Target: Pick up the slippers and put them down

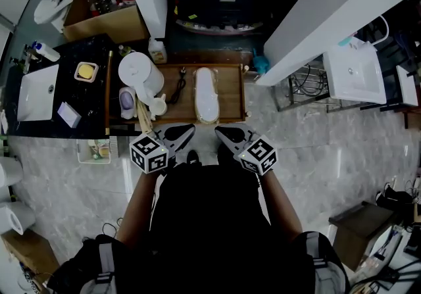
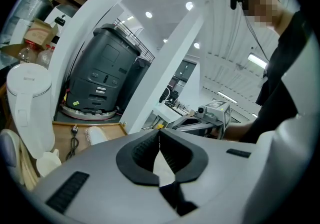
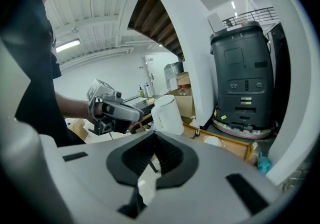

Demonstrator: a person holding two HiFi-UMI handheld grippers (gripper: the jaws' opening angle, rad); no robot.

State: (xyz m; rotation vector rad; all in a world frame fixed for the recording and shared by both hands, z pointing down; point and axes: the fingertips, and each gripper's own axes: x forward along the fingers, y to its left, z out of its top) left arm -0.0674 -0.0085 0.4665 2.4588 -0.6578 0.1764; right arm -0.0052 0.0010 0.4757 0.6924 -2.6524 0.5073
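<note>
Evenly side by side, left claw (image 1: pixel 189 128) and right claw (image 1: pixel 219 130) point forward; both pressed together.

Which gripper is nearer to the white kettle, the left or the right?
Left. In the head view the left gripper sits below and right of the kettle; the right gripper is farther right.

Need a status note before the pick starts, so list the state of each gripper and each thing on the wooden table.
left gripper: shut, empty
right gripper: shut, empty
slipper: lying flat on the wooden table, not held
kettle: upright, lid closed
power cord: loose on the table, its plug lying free
</note>
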